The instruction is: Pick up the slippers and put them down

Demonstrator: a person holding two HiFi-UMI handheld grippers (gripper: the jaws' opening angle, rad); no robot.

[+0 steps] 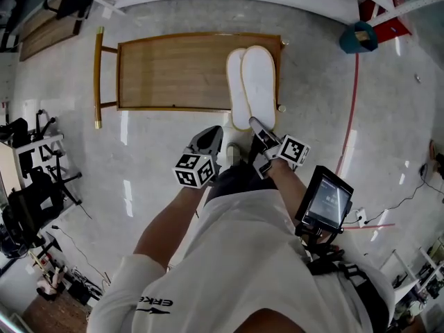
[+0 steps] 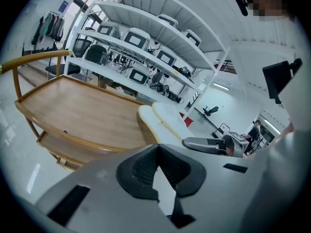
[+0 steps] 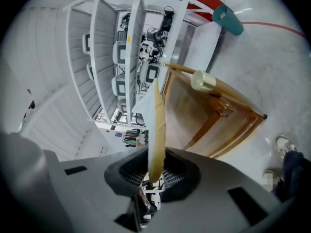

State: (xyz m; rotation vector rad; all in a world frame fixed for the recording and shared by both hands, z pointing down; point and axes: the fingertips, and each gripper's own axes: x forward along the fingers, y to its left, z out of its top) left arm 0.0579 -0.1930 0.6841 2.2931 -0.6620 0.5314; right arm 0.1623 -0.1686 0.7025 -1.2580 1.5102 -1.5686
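**At the table's edge: slippers [image 1: 253,82] gripped, set-down still ahead**

On the right end of the wooden table [image 1: 173,71] the two pale slippers sit side by side, soles up and overlapping. Their heels stick out past the near edge. The right gripper [image 1: 255,125] has them by that heel end. Its own view shows a tan-edged sole standing edge-on between the jaws, with the pads pressed against it. Whether both slippers are pinched, or only one, cannot be told.

The left gripper [image 1: 214,136] hangs just beside it, nearer the person. Its jaws are together at the tips, with nothing between them.

Beyond the table lie a shiny pale floor [image 1: 333,116] and white shelving [image 2: 146,38] stacked with equipment.

By my reading the grasp is made and the pick-up is only beginning, since the slippers are still over the tabletop. Lifting them clear and putting them down are both left to do.
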